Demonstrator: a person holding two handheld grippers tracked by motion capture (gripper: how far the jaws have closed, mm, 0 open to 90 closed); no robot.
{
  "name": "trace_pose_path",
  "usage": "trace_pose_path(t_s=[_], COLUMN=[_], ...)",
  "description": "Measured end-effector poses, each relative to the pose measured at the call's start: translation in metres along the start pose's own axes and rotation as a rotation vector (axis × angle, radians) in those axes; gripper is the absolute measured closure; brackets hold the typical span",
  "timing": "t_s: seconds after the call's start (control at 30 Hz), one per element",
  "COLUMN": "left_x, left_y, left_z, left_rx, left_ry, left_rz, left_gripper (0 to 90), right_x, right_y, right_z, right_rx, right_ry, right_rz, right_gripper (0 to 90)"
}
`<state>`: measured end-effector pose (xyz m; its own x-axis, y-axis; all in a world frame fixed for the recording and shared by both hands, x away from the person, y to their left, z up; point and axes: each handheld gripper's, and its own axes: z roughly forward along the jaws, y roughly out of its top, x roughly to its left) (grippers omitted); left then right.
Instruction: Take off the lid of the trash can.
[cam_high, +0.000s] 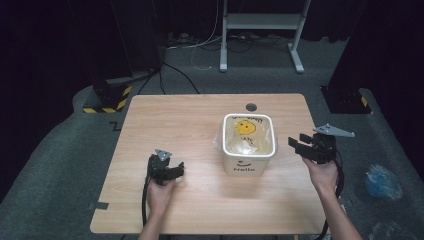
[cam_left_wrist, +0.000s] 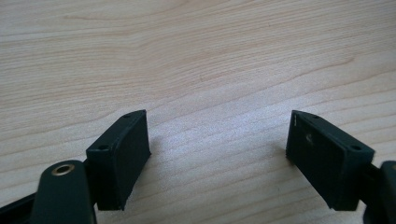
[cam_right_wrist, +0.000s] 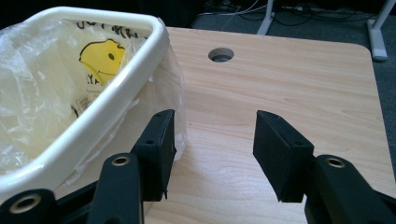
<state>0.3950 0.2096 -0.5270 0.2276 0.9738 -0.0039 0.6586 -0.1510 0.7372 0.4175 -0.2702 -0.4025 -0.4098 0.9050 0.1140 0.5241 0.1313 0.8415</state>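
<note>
A small white bin (cam_high: 248, 142) lined with a clear plastic bag bearing a yellow smiley face stands at the middle right of the wooden table (cam_high: 165, 120). My right gripper (cam_high: 300, 144) hovers just right of the bin, jaws open and empty. In the right gripper view the gripper (cam_right_wrist: 212, 144) has its left jaw close beside the bag's overhang (cam_right_wrist: 175, 100) and the bin's rim (cam_right_wrist: 116, 100). My left gripper (cam_high: 175, 169) rests low at the table's front left, well clear of the bin. Seen in the left gripper view, this gripper (cam_left_wrist: 217, 140) is open over bare wood.
A round cable hole (cam_high: 251, 107) sits near the table's far edge behind the bin. On the floor lie cables, a white stand frame (cam_high: 260, 30) at the back, and a crumpled blue bag (cam_high: 382, 181) to the right of the table.
</note>
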Motion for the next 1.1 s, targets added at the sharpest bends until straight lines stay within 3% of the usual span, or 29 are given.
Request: trace_pose_path(t_s=[1.1], left_x=[0.0], left_y=[0.0], left_z=[0.0], left_rx=[0.0], left_ry=[-0.001], left_rz=[-0.001], left_gripper=[21.5], right_x=[0.017], right_y=[0.04], right_z=[0.028], right_rx=[0.002], right_ry=[0.062], right_rz=[-0.035], right_gripper=[55.9])
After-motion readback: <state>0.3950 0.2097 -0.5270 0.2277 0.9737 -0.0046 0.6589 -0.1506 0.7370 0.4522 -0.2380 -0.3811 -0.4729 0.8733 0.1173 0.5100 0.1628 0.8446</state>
